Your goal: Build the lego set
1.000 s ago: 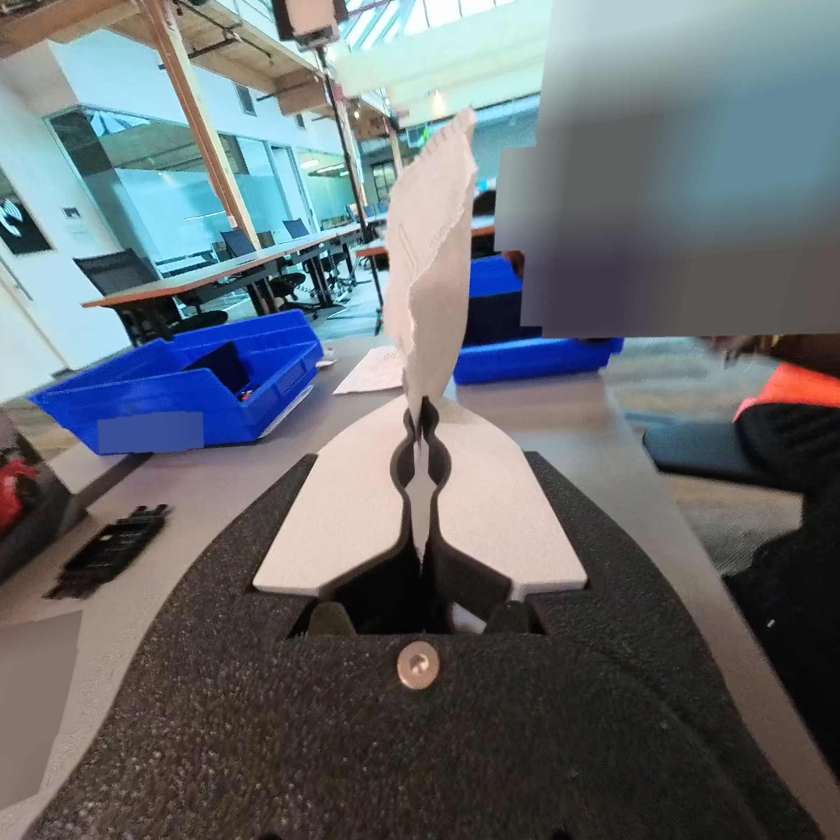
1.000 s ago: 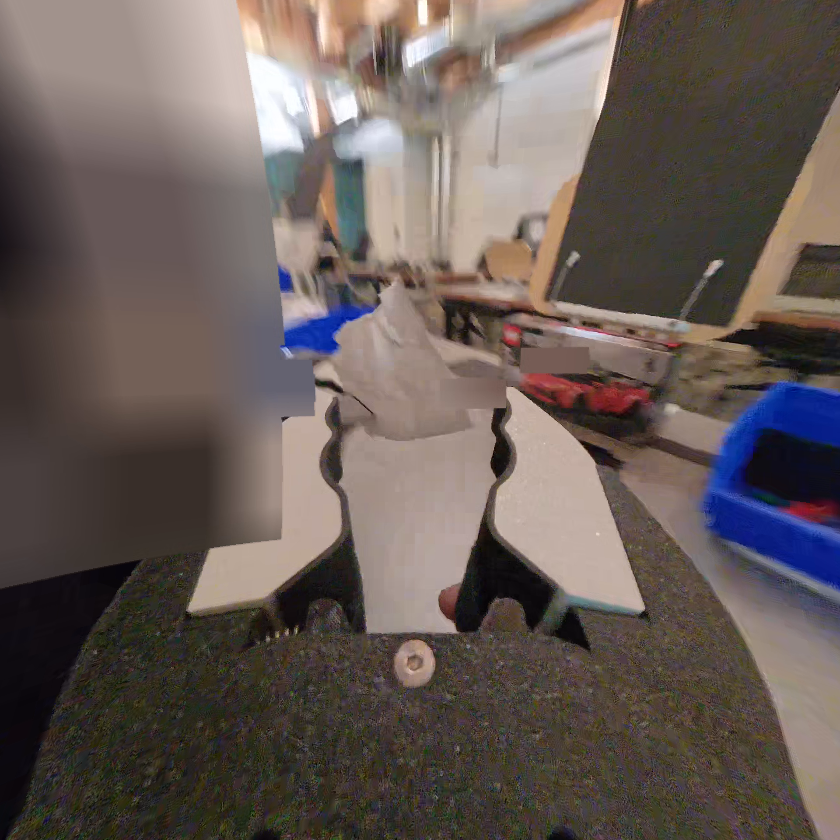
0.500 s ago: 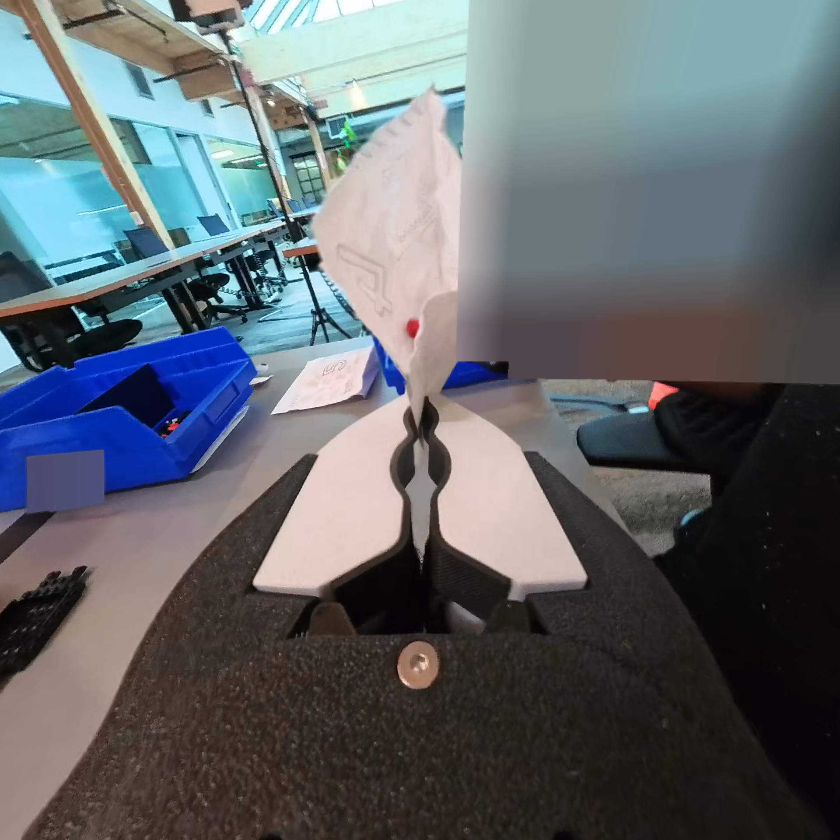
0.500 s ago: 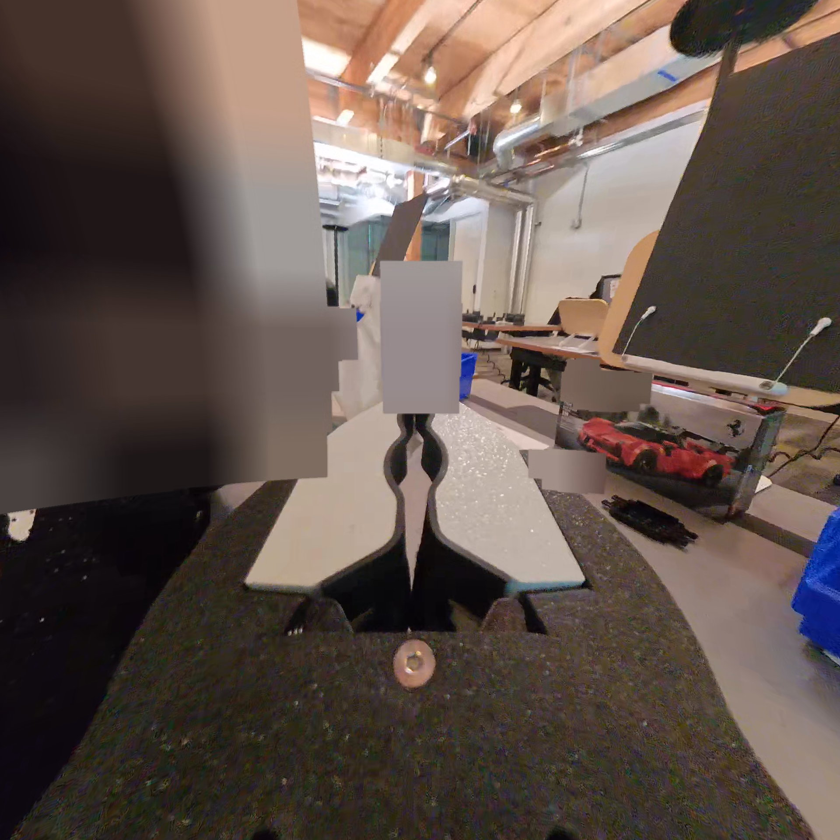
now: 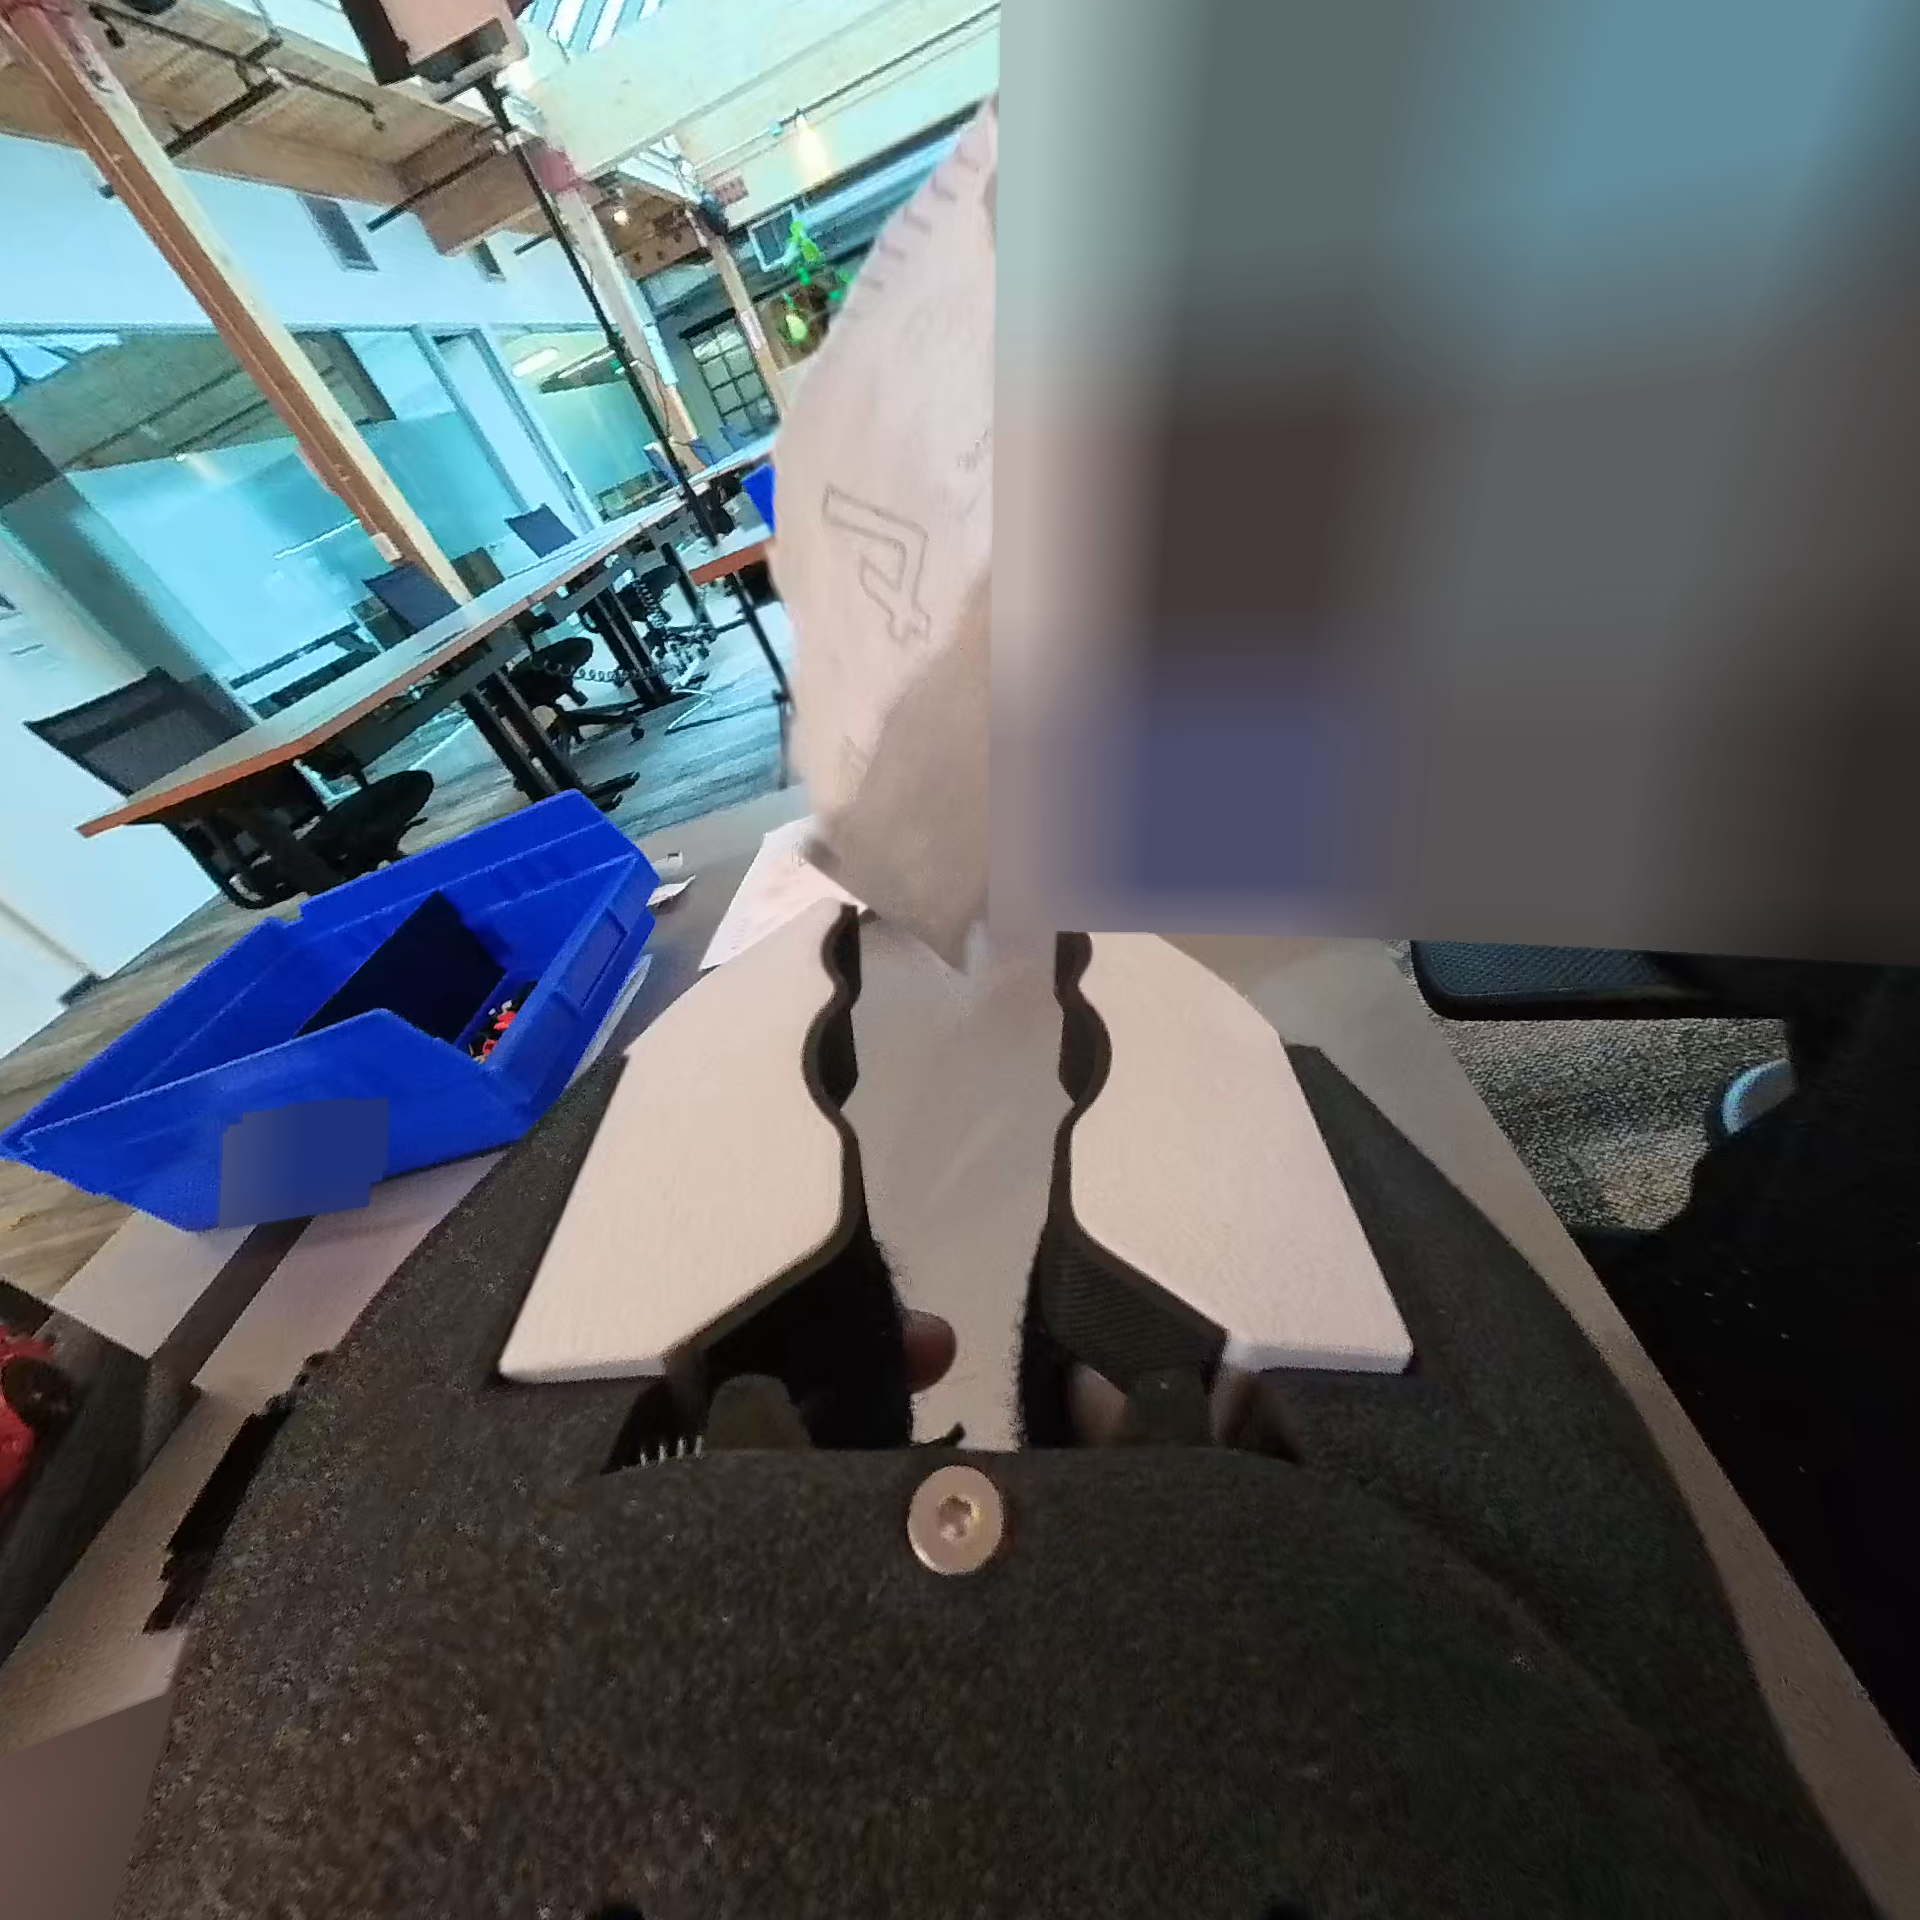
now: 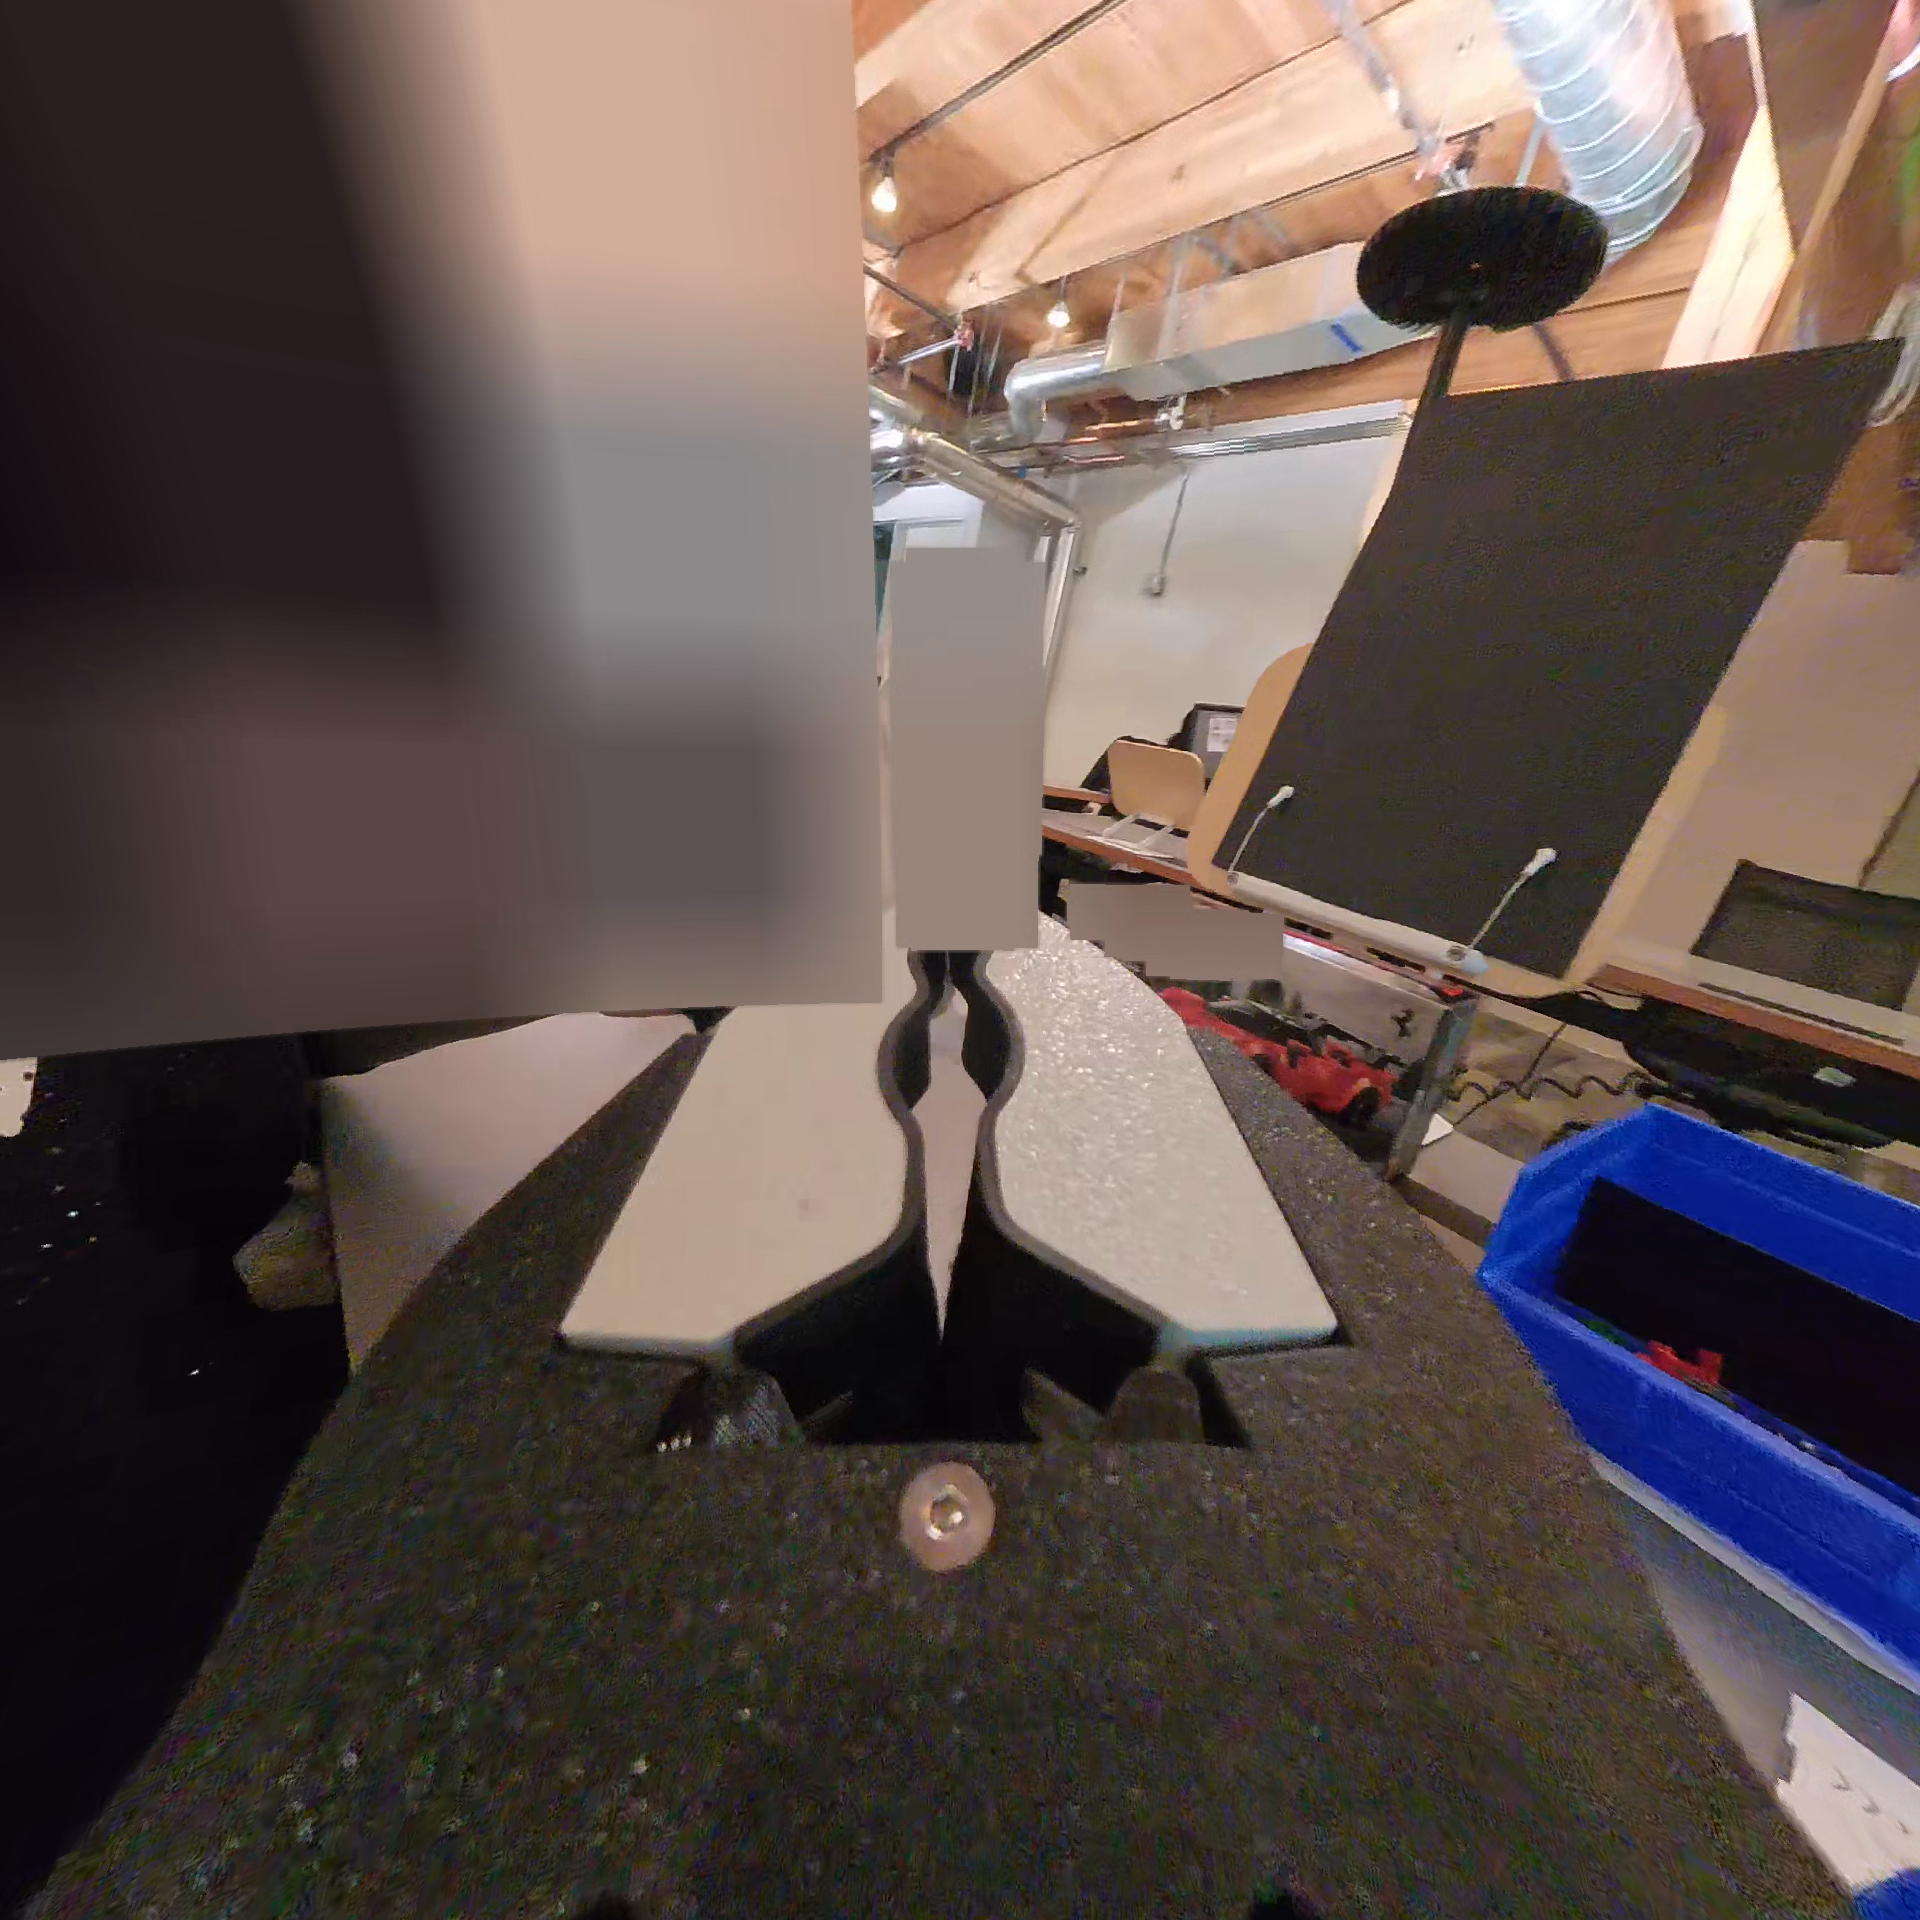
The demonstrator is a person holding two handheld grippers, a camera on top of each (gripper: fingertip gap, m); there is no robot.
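Paper packet (image 5: pixel 894 582), white and crumpled, stands just ahead of the left gripper (image 5: pixel 956 966). Its long axis is near upright, and its lower corner dips between the wide-parted fingers (image 5: pixel 727 1122), touching neither. A blue bin (image 5: pixel 343 1039) lies off to that gripper's left.

Seen from the right wrist, the right gripper (image 6: pixel 943 987) is almost closed on a thin pale sliver at its tips, probably that packet; the rest is hidden.

Both grippers, left (image 5: pixel 956 940) and right (image 6: pixel 951 971), share a build: grainy black foam-like bodies, flat white fingers (image 5: pixel 717 1164) with wavy black-edged inner sides, and one silver hex screw (image 5: pixel 956 1525) centred behind them.
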